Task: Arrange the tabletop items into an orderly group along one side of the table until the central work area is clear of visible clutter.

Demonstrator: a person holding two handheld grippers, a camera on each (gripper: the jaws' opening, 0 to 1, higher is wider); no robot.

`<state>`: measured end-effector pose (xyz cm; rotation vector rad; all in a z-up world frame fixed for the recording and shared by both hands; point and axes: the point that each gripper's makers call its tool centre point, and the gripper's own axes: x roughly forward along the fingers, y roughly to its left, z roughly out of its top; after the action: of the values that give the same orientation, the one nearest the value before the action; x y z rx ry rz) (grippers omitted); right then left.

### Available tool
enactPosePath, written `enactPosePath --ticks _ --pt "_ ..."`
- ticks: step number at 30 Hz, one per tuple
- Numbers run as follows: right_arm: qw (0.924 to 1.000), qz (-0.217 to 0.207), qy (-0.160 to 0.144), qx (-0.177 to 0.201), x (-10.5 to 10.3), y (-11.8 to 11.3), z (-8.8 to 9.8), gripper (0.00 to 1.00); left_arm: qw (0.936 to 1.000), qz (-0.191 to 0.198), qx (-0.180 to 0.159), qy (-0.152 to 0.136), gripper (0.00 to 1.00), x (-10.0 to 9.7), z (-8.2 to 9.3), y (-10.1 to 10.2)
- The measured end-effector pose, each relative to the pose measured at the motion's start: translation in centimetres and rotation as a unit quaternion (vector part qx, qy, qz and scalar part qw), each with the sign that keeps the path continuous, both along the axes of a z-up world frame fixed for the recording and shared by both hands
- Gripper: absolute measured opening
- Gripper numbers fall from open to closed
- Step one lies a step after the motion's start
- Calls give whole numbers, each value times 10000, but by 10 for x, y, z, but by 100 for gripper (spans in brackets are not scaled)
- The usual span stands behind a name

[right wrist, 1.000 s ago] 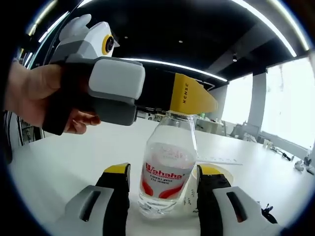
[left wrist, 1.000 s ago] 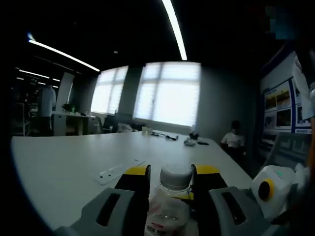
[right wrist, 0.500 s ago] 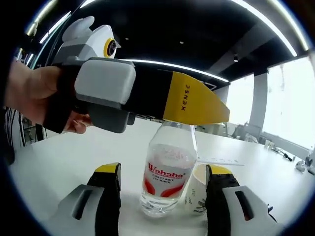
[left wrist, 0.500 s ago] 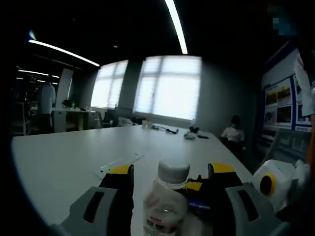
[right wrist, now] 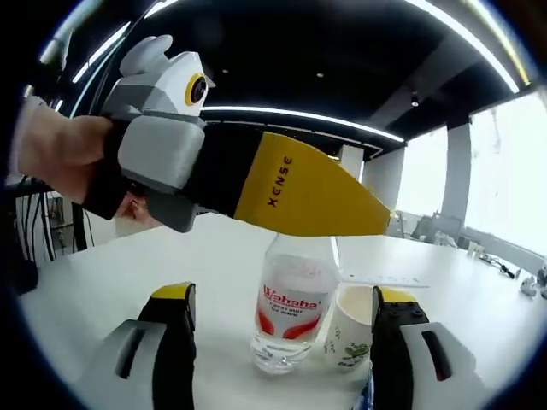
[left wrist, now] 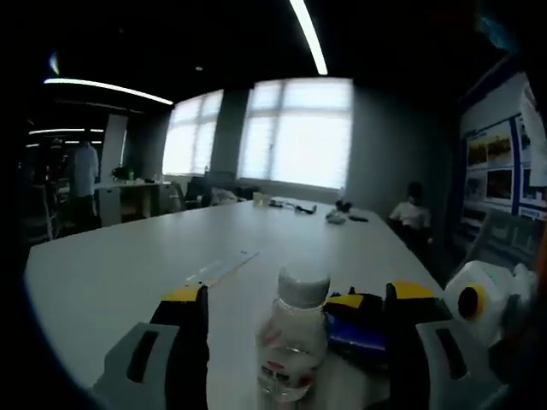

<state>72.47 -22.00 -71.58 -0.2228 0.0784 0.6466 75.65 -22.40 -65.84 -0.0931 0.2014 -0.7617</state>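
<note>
On the white table [left wrist: 111,273] I count one clear water bottle [right wrist: 293,313], one paper cup [right wrist: 350,328] and one long flat white strip [left wrist: 222,267]. The bottle stands upright on the table. In the right gripper view it is at the centre, and the cup stands just beside it at 3 o'clock, so close that I cannot tell if they touch. In the left gripper view the bottle [left wrist: 291,346] with its white cap is between the jaws, and the strip lies further away at about 11 o'clock from it. A blue and yellow object [left wrist: 359,329] lies at 3 o'clock of the bottle; I cannot tell what it is. The left gripper [left wrist: 295,299] has its jaws spread wide, apart from the bottle on both sides. One second ago these jaws were pressed on the bottle neck; now they have let go and moved back. The right gripper [right wrist: 286,299] also has its jaws spread, wider than before, with the bottle and the cup between them untouched. The red label of the bottle reads "Wahaha". In the right gripper view a hand [right wrist: 60,162] holds the left gripper, and its yellow jaw carries the word "XENSE".
</note>
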Motion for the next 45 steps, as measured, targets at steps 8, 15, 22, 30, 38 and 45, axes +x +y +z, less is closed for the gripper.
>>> enactPosePath --ticks 8,15,22,30,38,45 --pt "9995 250 129 -167 -8 -8 -5 88 9994 22 303 181 88 -12 -8 -1" --pt "9972 539 151 -494 -8 -22 -7 89 9983 -9 512 287 88 -20 -11 -6" --pt "9917 935 323 -817 -4 -40 -4 90 9981 129 480 372 89 -30 -9 -3" --pt "9800 1550 650 -1070 -8 -49 -3 93 9958 289 684 526 91 -45 -12 0" --pt "9622 2146 1132 -1239 -24 -67 -5 95 9940 417 721 705 92 -66 -14 0" --pt "9578 2172 1216 -1439 -28 -93 2 91 9933 551 672 760 91 -86 -11 -3"
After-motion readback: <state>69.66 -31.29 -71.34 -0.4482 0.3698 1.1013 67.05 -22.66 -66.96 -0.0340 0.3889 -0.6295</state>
